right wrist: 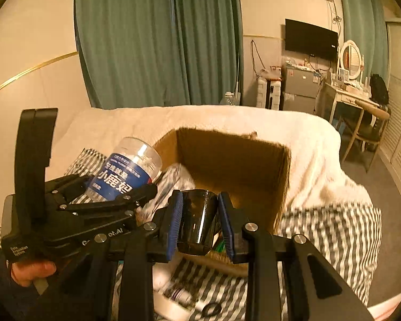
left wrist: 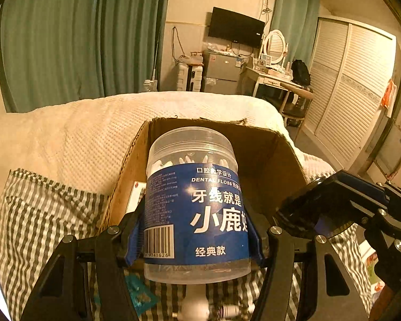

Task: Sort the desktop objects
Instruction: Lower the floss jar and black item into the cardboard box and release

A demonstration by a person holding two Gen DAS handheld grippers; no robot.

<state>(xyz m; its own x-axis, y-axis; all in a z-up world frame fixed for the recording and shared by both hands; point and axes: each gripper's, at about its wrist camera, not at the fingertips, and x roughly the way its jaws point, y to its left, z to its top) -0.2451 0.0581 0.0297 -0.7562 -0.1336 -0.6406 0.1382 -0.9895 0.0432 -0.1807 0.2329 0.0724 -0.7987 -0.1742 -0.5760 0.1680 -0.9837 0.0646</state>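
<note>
The floss jar (left wrist: 197,206) label reads "DENTAL FLOSS", "小鹿" and "经典款", with barcode digits "741626".

At the centre of the frame the left gripper (left wrist: 196,236) clamps its blue-padded jaws on a clear dental floss jar (left wrist: 193,206) with a blue label (barcode at lower left). Behind the jar stands an open cardboard box (left wrist: 267,165) on a bed with a cream blanket (left wrist: 80,139) and striped sheet (left wrist: 40,214). The right gripper (left wrist: 342,208) shows at the right edge.
</note>
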